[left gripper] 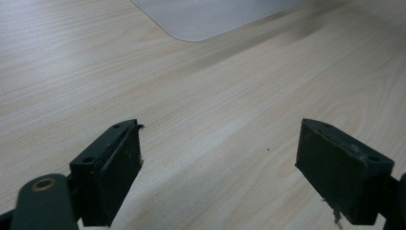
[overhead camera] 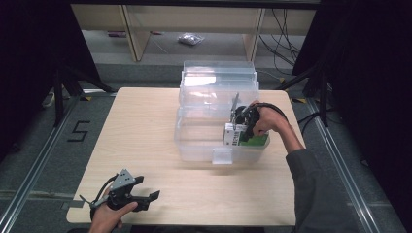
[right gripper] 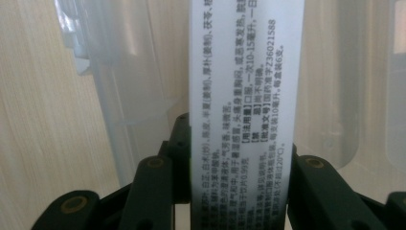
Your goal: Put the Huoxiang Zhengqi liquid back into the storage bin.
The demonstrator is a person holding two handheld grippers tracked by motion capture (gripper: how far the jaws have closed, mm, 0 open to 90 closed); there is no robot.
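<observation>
A white and green carton with printed text hangs inside the right part of the clear plastic bin. My right gripper is shut on it from above, held by a hand over the bin. In the right gripper view the carton's white printed face runs up between the two black jaws of the right gripper, which press on its sides. My left gripper rests open near the table's front left corner. Its jaws stand wide apart over bare wood, with nothing between them.
The bin's clear lid stands open behind it, toward the far table edge. A rounded corner of the bin lies ahead of the left gripper. The light wooden table has bare room left of and in front of the bin.
</observation>
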